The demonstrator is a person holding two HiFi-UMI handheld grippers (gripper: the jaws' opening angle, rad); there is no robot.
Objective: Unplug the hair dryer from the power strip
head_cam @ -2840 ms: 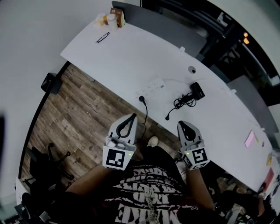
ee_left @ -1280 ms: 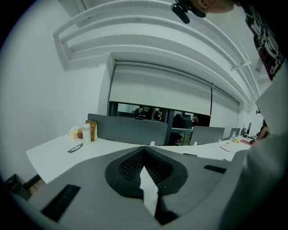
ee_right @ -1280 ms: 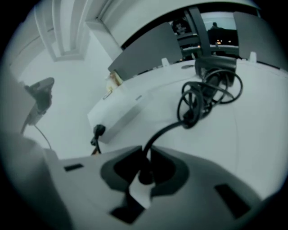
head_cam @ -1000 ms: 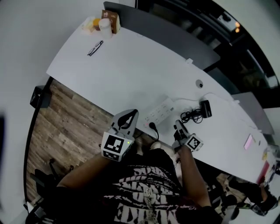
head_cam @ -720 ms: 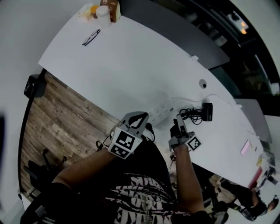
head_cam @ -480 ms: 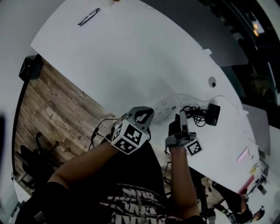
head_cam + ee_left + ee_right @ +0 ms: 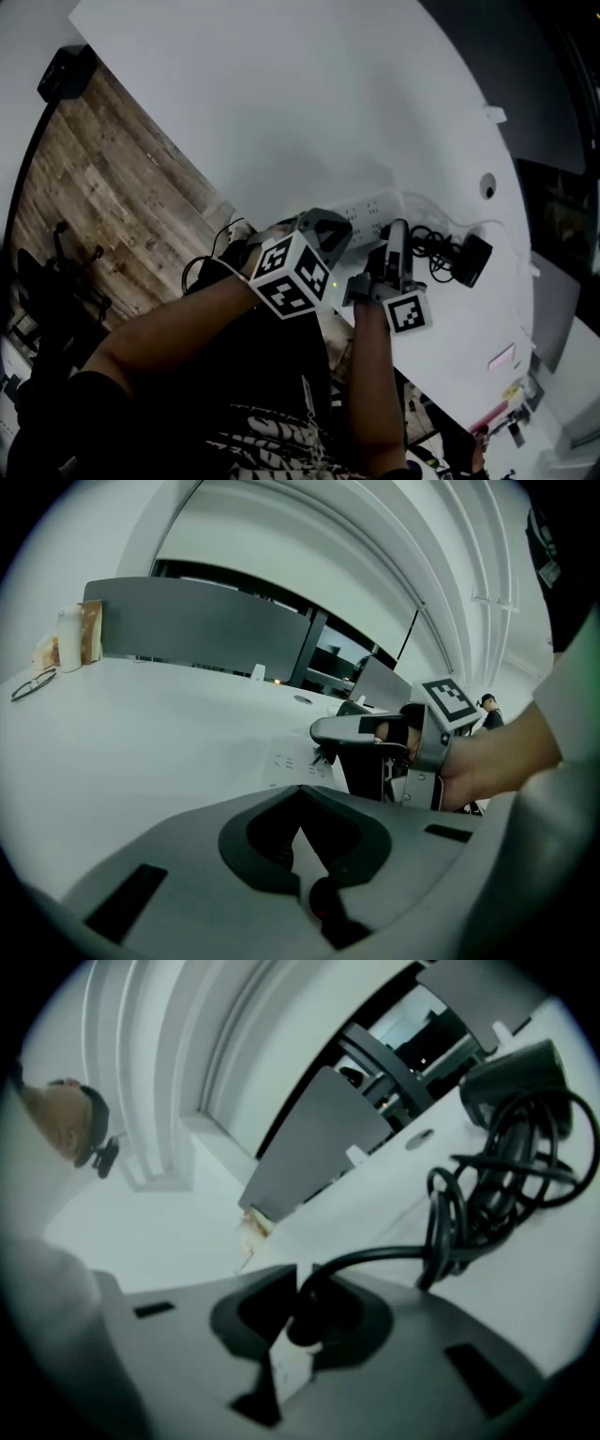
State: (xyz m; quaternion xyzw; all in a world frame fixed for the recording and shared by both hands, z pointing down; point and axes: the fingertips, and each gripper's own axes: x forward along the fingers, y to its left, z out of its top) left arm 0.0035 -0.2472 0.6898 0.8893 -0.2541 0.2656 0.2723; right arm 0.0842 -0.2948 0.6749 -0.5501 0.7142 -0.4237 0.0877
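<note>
Since a second ago, both grippers have closed in on the power strip at the desk edge. We see the right gripper clamped on a black plug just beside the strip. Its coiled cable runs to the hair dryer lying farther along the desk. The left gripper has its jaws together and empty, and stands at the strip's other end. Only the right gripper view shows the grip on the plug. Only the left gripper view shows the strip's sockets. The shirt print is too cut off to read.
</note>
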